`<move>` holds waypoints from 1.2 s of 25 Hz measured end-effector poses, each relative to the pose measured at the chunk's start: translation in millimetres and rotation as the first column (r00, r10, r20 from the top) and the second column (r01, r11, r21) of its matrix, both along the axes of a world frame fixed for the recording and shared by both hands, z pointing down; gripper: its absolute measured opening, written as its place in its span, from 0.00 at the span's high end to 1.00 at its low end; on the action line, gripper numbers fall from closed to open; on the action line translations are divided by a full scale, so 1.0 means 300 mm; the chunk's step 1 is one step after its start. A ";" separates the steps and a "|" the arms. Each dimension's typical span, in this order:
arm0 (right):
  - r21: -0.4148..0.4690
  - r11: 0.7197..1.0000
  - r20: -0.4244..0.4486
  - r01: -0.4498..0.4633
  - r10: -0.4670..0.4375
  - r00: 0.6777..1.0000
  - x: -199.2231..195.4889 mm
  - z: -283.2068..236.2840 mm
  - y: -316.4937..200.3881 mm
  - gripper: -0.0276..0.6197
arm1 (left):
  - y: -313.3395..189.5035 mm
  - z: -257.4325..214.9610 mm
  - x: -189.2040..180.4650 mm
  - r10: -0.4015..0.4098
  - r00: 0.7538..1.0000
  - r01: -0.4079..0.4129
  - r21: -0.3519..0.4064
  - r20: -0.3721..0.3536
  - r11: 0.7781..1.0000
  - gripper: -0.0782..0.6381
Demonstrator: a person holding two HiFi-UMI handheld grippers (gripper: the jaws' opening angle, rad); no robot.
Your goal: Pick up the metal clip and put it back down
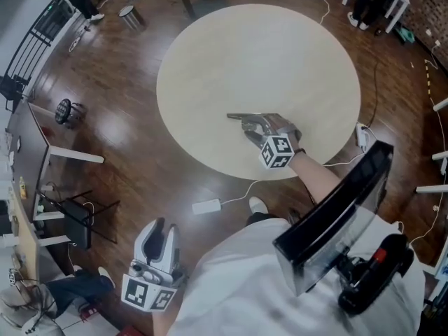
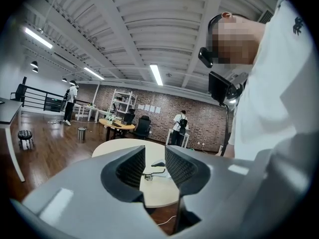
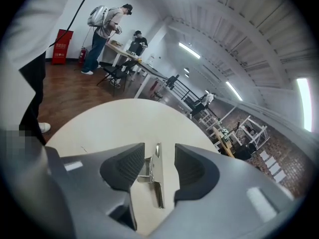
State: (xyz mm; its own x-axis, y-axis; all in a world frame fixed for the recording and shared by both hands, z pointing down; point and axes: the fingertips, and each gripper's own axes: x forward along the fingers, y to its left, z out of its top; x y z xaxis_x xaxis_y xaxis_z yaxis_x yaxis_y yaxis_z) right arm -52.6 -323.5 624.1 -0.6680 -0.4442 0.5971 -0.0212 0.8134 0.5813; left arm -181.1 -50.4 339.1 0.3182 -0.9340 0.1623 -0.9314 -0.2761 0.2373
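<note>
The metal clip (image 1: 240,117) lies on the round pale table (image 1: 259,54), near its front edge. My right gripper (image 1: 253,126) sits low over it, open. In the right gripper view the clip (image 3: 157,180) lies lengthwise between the two pads, with a gap on each side and its wire handle towards the left pad (image 3: 130,167). My left gripper (image 1: 159,229) hangs off the table at the lower left, above the wooden floor. It is open and holds nothing. Its own view looks across the table (image 2: 124,146) from a distance.
A white power adapter (image 1: 207,206) and cables lie on the floor by the table's front edge, beside a shoe (image 1: 257,204). A black rig (image 1: 336,208) hangs at the person's chest. A small wheeled stool (image 1: 64,110) and desks stand to the left. People stand far off in the room.
</note>
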 end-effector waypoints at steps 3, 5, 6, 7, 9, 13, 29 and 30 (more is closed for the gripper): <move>0.032 0.999 0.048 -0.041 0.039 0.998 0.012 -0.105 0.057 0.69 | 0.056 -0.004 0.004 0.029 1.000 -0.030 0.025 0.010 0.999 0.74; 0.042 0.997 0.076 -0.057 0.054 0.996 0.012 -0.169 0.119 0.69 | 0.105 0.000 -0.001 0.052 0.999 -0.052 0.039 0.012 0.998 0.74; 0.041 0.997 0.090 -0.066 0.062 0.994 0.012 -0.202 0.152 0.69 | 0.129 0.003 -0.005 0.062 0.998 -0.062 0.047 0.009 0.997 0.74; 0.036 0.997 0.106 -0.075 0.071 0.992 0.012 -0.235 0.186 0.69 | 0.152 0.006 -0.009 0.071 0.997 -0.071 0.055 0.004 0.996 0.74; 0.023 0.996 0.143 -0.092 0.088 0.986 0.009 -0.304 0.266 0.69 | 0.207 0.010 -0.017 0.087 0.996 -0.087 0.067 -0.002 0.994 0.74; 0.000 0.993 0.222 -0.118 0.115 0.968 -0.003 -0.432 0.462 0.69 | 0.322 0.027 -0.032 0.132 0.991 -0.132 0.086 0.003 0.988 0.74; -0.083 0.994 0.405 -0.068 0.096 0.909 -0.061 -0.848 1.226 0.70 | 0.666 0.046 -0.058 0.239 0.971 -0.237 0.110 0.000 0.965 0.74; -0.080 0.995 0.406 -0.062 0.089 0.909 -0.058 -0.865 1.249 0.70 | 0.669 0.044 -0.051 0.243 0.970 -0.241 0.114 -0.004 0.964 0.74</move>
